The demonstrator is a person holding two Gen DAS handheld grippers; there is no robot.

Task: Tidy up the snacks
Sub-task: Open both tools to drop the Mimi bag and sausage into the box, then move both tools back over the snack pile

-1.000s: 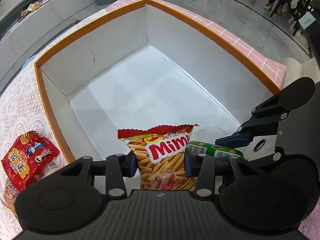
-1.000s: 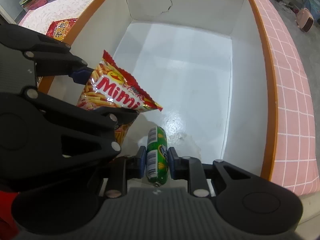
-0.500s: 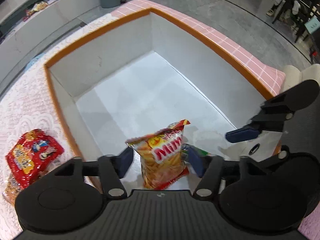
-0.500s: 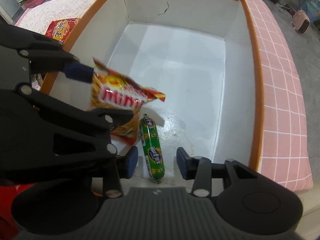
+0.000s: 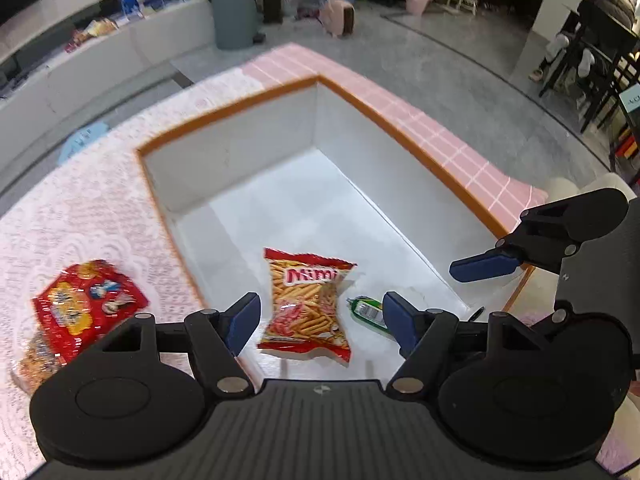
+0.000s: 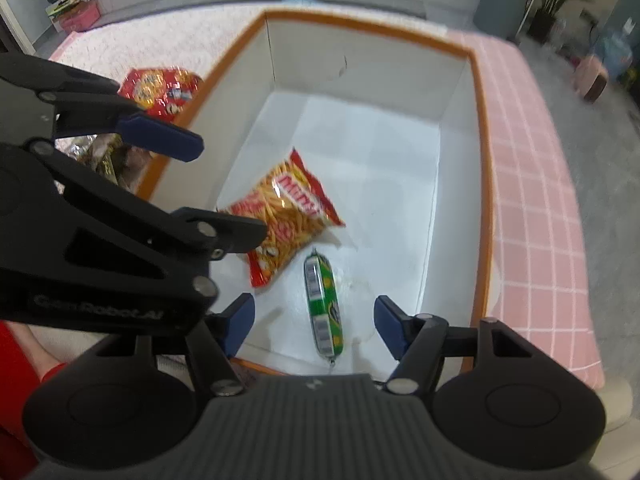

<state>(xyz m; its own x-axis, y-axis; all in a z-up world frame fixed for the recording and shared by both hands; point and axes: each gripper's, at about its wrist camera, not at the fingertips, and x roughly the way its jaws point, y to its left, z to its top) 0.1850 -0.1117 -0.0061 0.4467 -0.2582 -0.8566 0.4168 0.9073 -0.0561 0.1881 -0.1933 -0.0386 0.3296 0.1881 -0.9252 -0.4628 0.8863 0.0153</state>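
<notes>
Glossy wrappers in a smooth white box, matt black plastic claws above

The box looks like cardboard: smooth white walls, a faintly shiny floor, an orange rim. On that floor the chips bag is crinkled glossy foil, and at its 3 o'clock the sausage wears tight shiny green plastic. The left claw and right claw are matt black plastic with ribbed bodies, metal pins and smooth blue pads. The desk carries pale patterned cloth; on it, the red packet is shiny.
</notes>
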